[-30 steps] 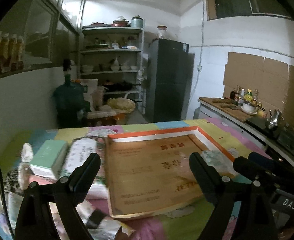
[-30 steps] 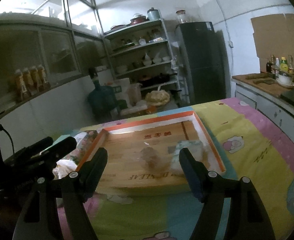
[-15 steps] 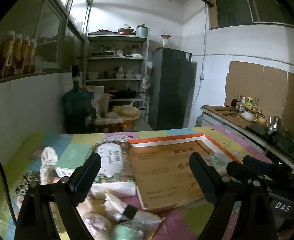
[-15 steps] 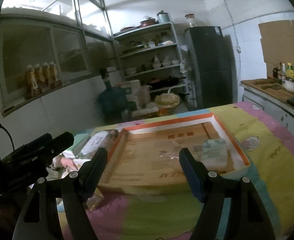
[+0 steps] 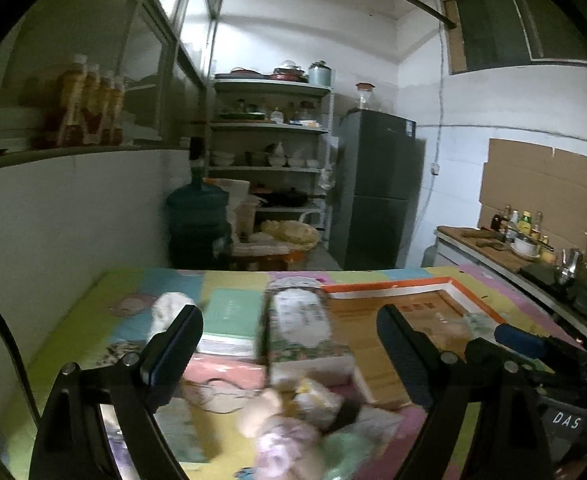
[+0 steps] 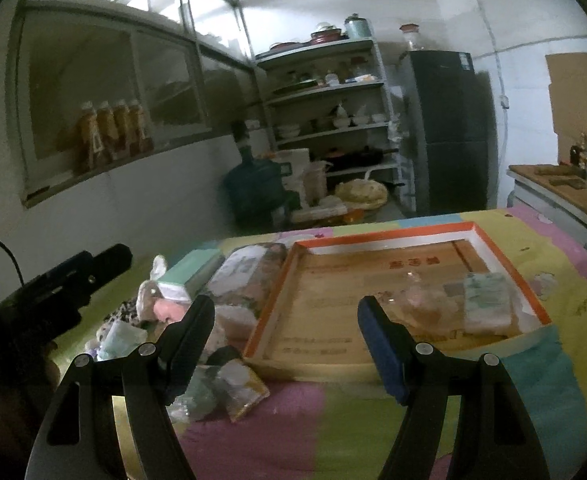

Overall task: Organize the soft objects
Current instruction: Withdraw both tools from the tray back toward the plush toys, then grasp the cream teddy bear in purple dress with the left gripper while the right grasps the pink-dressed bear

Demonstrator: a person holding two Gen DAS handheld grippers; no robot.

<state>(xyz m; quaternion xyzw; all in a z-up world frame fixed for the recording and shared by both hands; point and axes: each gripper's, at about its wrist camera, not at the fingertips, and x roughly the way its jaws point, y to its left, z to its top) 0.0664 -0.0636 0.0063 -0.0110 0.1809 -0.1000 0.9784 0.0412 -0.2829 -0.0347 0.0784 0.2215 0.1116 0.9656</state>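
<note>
A shallow cardboard tray with an orange rim (image 6: 505,264) (image 5: 389,289) lies on the colourful sheet. In it are a pale green tissue pack (image 6: 487,300) and a clear wrapped item (image 6: 421,300). Left of the tray lie a floral tissue pack (image 5: 303,326) (image 6: 249,276), a green tissue box (image 5: 229,320) (image 6: 191,276), a pink pack (image 5: 221,374) and a heap of small soft toys and packets (image 5: 293,432) (image 6: 213,384). My left gripper (image 5: 289,354) is open and empty above the heap. My right gripper (image 6: 287,340) is open and empty above the tray's near left corner.
The table is covered by a patchwork sheet (image 6: 565,380). A wall runs along the left. Behind stand a blue water jug (image 5: 197,220), shelves with dishes (image 5: 269,152) and a dark fridge (image 5: 377,192). A counter with bottles (image 5: 513,236) is at the right.
Both grippers have shifted left and pulled back: the tray slid right in both views and the heap of soft objects and tissue packs came into view. Both stay open.
</note>
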